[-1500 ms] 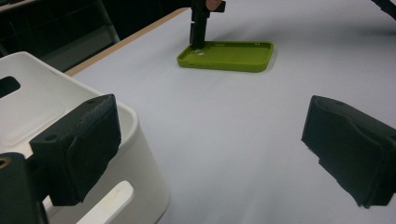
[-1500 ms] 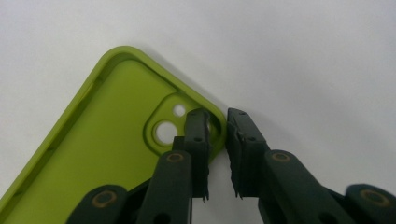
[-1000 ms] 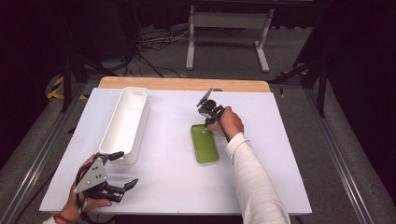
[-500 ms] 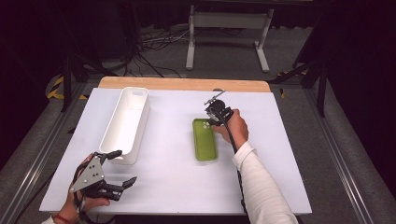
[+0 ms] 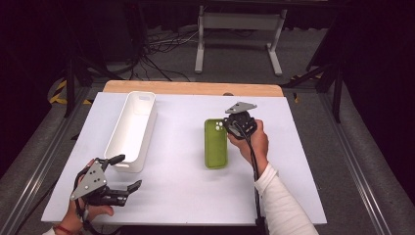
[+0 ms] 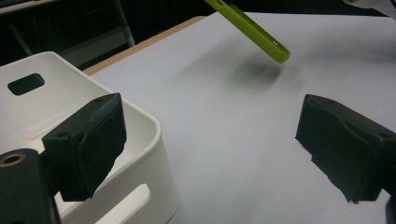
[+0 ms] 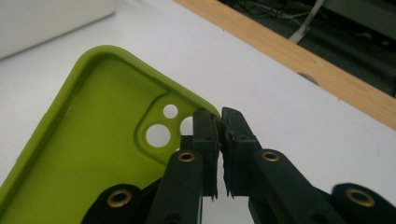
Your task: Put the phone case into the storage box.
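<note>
A lime-green phone case (image 5: pixel 216 143), hollow side up with 3 camera holes, hangs tilted above the table, one corner pinched.

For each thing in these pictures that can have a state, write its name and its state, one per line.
Green phone case: hollow side up, gripped at its camera corner, far end lifted.
White bin: upright, empty.
Right tongs: shut on the case rim.
Left tongs: open, holding nothing.
</note>
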Motion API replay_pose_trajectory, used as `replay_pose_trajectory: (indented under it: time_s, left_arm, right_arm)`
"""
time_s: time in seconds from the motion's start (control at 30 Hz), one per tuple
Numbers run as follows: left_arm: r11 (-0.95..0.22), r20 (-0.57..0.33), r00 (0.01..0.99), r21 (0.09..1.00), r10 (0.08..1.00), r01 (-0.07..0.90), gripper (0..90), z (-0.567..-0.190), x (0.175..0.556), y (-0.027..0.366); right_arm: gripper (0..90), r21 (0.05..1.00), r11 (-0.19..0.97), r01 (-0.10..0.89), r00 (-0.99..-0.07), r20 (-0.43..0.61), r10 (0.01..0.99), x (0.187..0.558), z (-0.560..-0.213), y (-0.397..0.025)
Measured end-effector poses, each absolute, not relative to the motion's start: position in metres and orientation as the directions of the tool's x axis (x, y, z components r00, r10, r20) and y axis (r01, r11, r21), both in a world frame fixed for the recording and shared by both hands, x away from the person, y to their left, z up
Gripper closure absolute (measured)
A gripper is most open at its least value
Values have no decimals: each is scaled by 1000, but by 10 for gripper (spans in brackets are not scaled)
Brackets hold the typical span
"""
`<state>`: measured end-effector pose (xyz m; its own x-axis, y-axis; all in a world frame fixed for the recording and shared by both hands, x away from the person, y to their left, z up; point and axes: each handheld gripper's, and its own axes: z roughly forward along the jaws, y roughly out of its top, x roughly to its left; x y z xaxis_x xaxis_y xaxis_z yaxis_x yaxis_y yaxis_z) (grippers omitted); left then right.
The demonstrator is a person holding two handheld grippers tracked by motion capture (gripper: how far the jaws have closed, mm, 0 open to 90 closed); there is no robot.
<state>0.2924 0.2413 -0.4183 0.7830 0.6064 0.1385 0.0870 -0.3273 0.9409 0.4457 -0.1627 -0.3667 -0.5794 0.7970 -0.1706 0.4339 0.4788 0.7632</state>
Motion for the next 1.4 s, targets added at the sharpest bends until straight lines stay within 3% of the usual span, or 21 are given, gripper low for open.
replay_pose_trajectory:
  time_s: [0.67, 1.4]
  left_arm:
    - [-317, 147, 784, 946, 604, 67, 108, -389, 310, 200]
    - [-306, 122, 809, 949, 574, 73, 153, -374, 334, 138]
  right_arm:
    - [854, 866, 442, 236, -576, -241, 781, 392, -358, -147]
    - [854, 862, 493, 116, -591, -339, 732, 362, -358, -121]
